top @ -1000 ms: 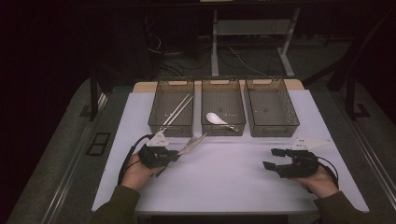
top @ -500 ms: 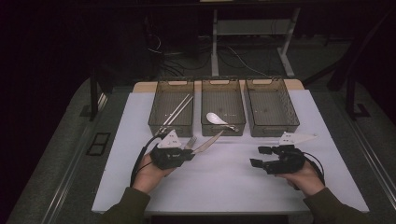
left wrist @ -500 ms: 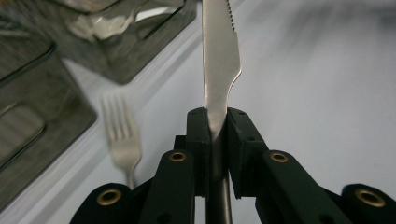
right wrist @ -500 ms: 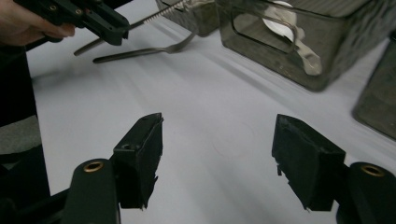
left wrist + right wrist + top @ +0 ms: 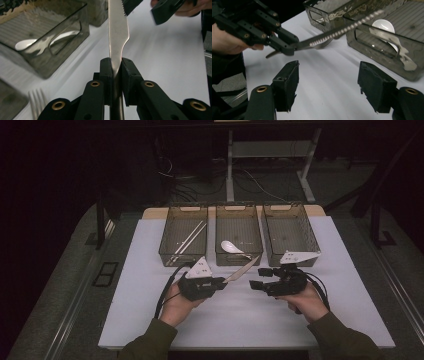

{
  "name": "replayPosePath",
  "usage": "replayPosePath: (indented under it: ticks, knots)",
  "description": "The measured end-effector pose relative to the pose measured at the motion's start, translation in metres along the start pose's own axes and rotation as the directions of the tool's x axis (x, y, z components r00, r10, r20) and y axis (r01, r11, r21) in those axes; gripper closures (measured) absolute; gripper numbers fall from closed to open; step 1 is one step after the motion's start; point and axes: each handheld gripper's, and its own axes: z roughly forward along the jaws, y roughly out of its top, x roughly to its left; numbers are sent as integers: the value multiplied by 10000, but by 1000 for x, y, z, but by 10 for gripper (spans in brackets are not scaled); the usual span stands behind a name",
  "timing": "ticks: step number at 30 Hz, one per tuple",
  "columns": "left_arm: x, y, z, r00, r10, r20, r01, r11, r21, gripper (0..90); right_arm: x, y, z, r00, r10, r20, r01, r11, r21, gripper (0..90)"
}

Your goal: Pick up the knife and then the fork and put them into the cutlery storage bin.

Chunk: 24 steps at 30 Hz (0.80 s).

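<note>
Centrally, in the left gripper view, the left gripper point(image 5: 115, 67) is clenched on a table knife point(image 5: 117, 37): both black pads press on the steel where handle meets blade, and the blade rises straight toward twelve o'clock with its serrated tip near the top edge. In the high view the same left gripper point(image 5: 220, 282) sits just below the middle of the table, held in the person's left hand point(image 5: 176, 306), and the knife point(image 5: 242, 269) slants up toward one o'clock, lifted off the white mat point(image 5: 150, 320), its tip close to the front wall of the middle bin point(image 5: 239, 261).

At three o'clock from the knife's tip, the right gripper point(image 5: 256, 279) is held in the person's right hand point(image 5: 305, 302), pointing toward nine o'clock at the left gripper. Its jaws stand apart with nothing between them; in the right gripper view the two pads point(image 5: 287, 82) frame bare mat, and the knife point(image 5: 342, 31) with the left gripper point(image 5: 287, 48) clamped on it lies beyond them toward eleven o'clock.

Farther out, three smoky clear bins stand side by side along the far edge of the mat. The left bin point(image 5: 167, 261) holds a pair of chopsticks point(image 5: 187, 241) lying on a slant. The middle bin holds a white spoon point(image 5: 230, 247). The right bin point(image 5: 292, 207) stands at one o'clock from the right gripper. In the left gripper view, the tines of a fork point(image 5: 36, 101) lie on the mat at eight o'clock from the jaws.
</note>
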Motion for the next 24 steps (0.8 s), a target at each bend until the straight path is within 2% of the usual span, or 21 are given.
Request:
replayPosePath:
  ticks: [5, 9, 15, 19, 24]
  knots:
    - [-5, 6, 6, 9999, 127, -92, -129, 9998, -132, 789, -2, 7, 5, 9997, 224, -96, -226, 9995, -211, 338]
    - [-7, 7, 9, 9999, 120, -103, -123, 9996, -236, 789, -3, 10, 8, 9989, 387, -262, -393, 9989, -246, 380]
    - [-8, 7, 10, 9997, 187, -135, -191, 9994, -285, 789, -3, 12, 13, 9947, 807, -640, -826, 9962, -276, 473]
    - [-8, 7, 12, 9997, 207, -129, -211, 9994, -276, 789, -2, 15, 15, 9922, 928, -836, -959, 9948, -334, 543]
    - [-9, 6, 14, 9995, 253, -191, -259, 9992, -300, 789, -2, 17, 16, 9906, 1072, -849, -1104, 9933, -336, 611]
